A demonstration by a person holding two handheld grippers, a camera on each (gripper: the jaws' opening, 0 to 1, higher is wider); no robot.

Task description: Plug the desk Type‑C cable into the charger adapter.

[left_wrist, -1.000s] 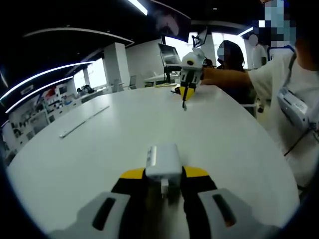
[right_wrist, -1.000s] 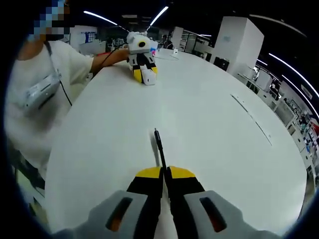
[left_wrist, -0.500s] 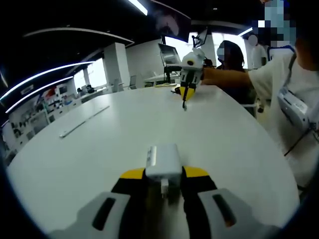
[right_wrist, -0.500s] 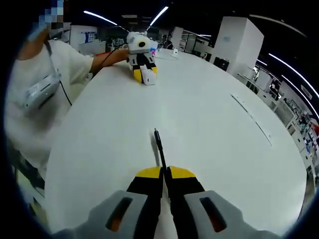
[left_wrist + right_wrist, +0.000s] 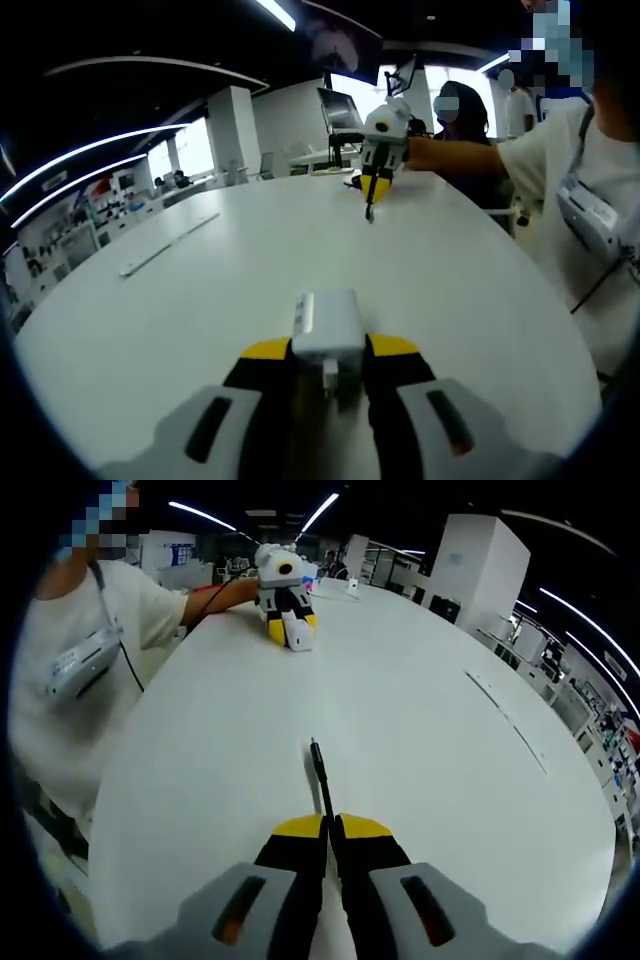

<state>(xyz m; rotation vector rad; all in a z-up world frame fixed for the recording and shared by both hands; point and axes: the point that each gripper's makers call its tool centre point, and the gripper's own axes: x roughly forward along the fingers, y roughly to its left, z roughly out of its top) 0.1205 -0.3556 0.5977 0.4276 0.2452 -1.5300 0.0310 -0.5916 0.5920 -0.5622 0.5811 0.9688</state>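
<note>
Left tool: clamped on adapter, light, rigid.
Right tool: pinching cable, thin plug end stiff; hold near tip.

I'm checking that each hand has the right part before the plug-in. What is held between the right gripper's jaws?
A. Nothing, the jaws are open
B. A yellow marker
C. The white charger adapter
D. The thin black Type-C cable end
D: in the right gripper view the right gripper is closed on the black cable end, which pokes forward over the white table; the adapter is in the left gripper.
</note>
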